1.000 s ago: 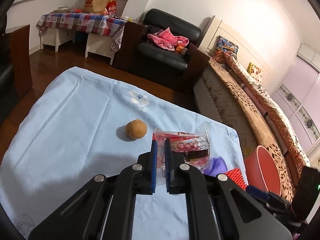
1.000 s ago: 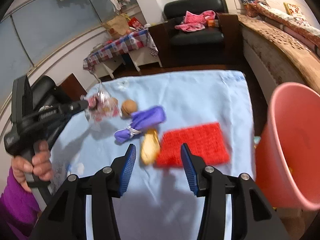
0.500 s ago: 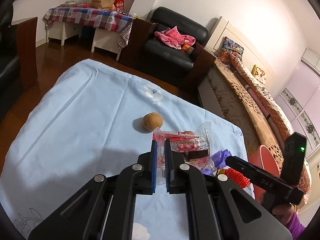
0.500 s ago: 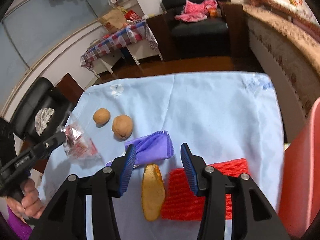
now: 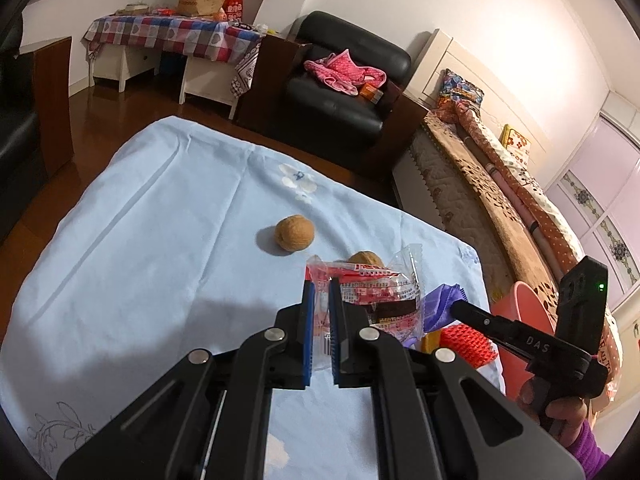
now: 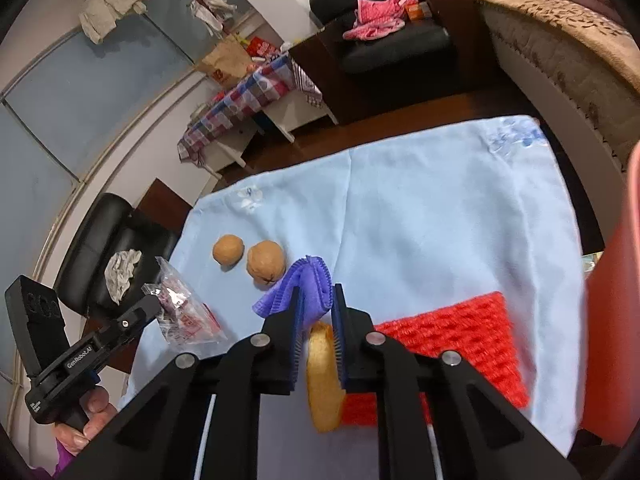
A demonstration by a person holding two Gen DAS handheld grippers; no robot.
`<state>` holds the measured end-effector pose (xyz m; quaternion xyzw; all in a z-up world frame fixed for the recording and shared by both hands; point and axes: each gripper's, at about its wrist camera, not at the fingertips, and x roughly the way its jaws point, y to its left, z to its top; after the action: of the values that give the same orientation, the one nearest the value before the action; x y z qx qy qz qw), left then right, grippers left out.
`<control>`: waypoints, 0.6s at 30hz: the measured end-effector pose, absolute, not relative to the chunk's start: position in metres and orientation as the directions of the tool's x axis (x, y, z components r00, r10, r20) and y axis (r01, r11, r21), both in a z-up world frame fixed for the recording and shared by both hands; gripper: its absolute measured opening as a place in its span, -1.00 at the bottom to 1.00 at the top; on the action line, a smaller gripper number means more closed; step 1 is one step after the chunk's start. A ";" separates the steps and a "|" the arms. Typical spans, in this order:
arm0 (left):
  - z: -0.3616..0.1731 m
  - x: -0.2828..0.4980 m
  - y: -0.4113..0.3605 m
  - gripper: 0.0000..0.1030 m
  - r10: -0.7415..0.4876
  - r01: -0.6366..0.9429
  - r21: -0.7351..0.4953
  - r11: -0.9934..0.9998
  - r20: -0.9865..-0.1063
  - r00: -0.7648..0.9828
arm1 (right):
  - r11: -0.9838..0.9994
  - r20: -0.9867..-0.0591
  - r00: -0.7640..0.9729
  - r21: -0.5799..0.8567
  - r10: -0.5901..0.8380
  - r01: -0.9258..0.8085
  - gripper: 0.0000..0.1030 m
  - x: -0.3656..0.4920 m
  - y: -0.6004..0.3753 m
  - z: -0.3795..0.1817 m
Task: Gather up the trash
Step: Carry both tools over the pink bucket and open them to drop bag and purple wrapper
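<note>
Crinkled clear plastic with red print, the snack wrapper (image 5: 374,294), is pinched at one edge between the blue pads of the left gripper (image 5: 321,314) and hangs lifted above the pale blue tablecloth (image 5: 152,240). From the right wrist view the same wrapper (image 6: 182,312) dangles at the tip of the left gripper (image 6: 154,308), off the left edge of the cloth.

The right gripper (image 6: 318,314) is nearly closed around a yellow-brown peel-like scrap (image 6: 322,372) that stands on edge between its pads, with the purple cloth (image 6: 298,290) bunched just beyond its fingertips. I cannot tell whether the pads actually press on either one.

2 walnuts (image 6: 228,249) lie side by side on the tablecloth, the nearer one touching the purple cloth. A red mesh sleeve (image 6: 452,344) lies flat just to the right of the yellow scrap. The pink bucket (image 5: 524,312) stands beyond the table's right edge, beside the bed.
</note>
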<state>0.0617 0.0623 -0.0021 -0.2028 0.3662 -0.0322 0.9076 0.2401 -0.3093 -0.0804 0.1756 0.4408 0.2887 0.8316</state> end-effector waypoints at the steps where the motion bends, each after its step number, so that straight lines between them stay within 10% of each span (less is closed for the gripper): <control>1: 0.000 0.061 0.060 -0.89 -0.208 -0.086 -0.389 0.917 -0.651 0.730 | 0.771 -0.625 0.454 0.547 0.635 -0.326 -0.78 0.237 -0.312 -0.077; 18: 0.025 0.050 0.001 -0.89 -0.247 0.017 -0.342 0.939 -0.642 0.726 | 0.817 -0.535 0.641 0.503 0.550 -0.281 -0.83 0.175 -0.395 -0.008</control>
<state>0.0502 0.0009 0.0250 -0.1585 0.3629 -0.0722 0.9154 0.1753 -0.3952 -0.0083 0.1907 0.3528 0.2349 0.8854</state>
